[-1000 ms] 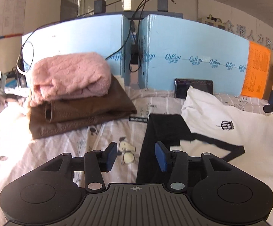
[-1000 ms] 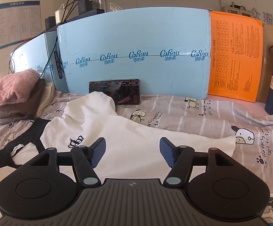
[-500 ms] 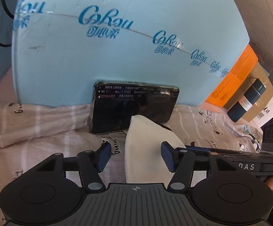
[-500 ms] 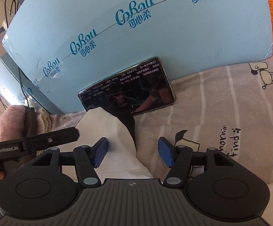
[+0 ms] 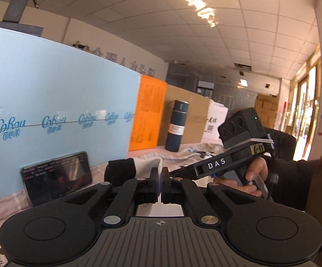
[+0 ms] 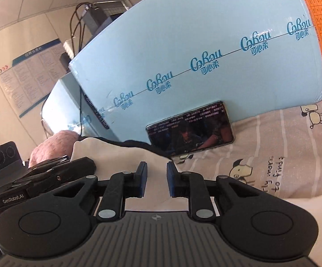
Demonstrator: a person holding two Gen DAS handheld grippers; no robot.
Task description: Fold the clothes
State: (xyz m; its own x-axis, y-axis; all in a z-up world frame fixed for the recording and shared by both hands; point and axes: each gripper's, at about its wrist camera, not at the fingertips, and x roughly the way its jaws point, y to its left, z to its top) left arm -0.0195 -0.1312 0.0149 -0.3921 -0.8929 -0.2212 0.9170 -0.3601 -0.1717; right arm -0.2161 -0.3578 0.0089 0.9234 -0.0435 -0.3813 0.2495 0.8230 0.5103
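Left gripper (image 5: pixel 160 173): its jaws had just been closing and were now pinched together on a fold of the white shirt (image 5: pixel 148 163), whose black cuff stuck out to the left of the pads.
Right gripper (image 6: pixel 157 175): its jaws had just been closing too, and a small gap was left between the blue pads. The white cloth (image 6: pixel 125 155) ran between them. It looked pinched, but the view did not show for sure that the pads pressed on it.
White shirt: its far edge was lifted a little off the bed sheet (image 6: pixel 283 146), held up between the two grippers, which were close together side by side.
Hand (image 5: pixel 253 174): it held the handle of the right gripper, with a dark sleeve behind it.
Phone (image 6: pixel 191 131): it leaned on its long side against the blue box (image 6: pixel 205 44), just behind the shirt.
Pink sweater (image 6: pixel 54 143): it sat to the left, behind the left gripper.
Bottle (image 5: pixel 177 125): it stood upright near the orange sheet (image 5: pixel 148 113).
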